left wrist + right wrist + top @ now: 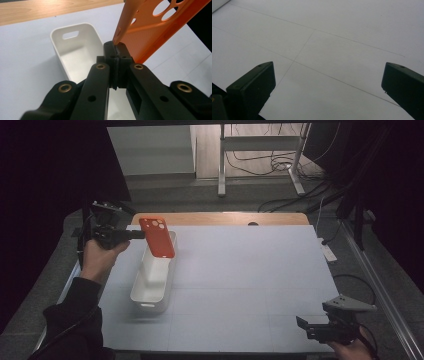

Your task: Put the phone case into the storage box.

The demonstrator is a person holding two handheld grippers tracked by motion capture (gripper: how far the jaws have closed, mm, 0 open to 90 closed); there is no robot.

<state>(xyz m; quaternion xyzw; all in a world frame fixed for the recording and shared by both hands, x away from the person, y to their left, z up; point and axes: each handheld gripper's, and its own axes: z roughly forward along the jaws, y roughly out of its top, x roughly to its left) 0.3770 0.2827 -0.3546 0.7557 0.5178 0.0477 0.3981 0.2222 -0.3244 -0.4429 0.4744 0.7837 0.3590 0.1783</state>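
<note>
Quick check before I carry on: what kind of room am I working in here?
Probably a lab or recording workspace, not a home. A white-covered table stands between dark curtains, loose cables trail over the floor behind it by a metal frame, and the person wears camera-bearing tools.

From above we look forward and down on the white table (250,270). Each gripper camera sits close behind its own jaws; all three views share this table.
</note>
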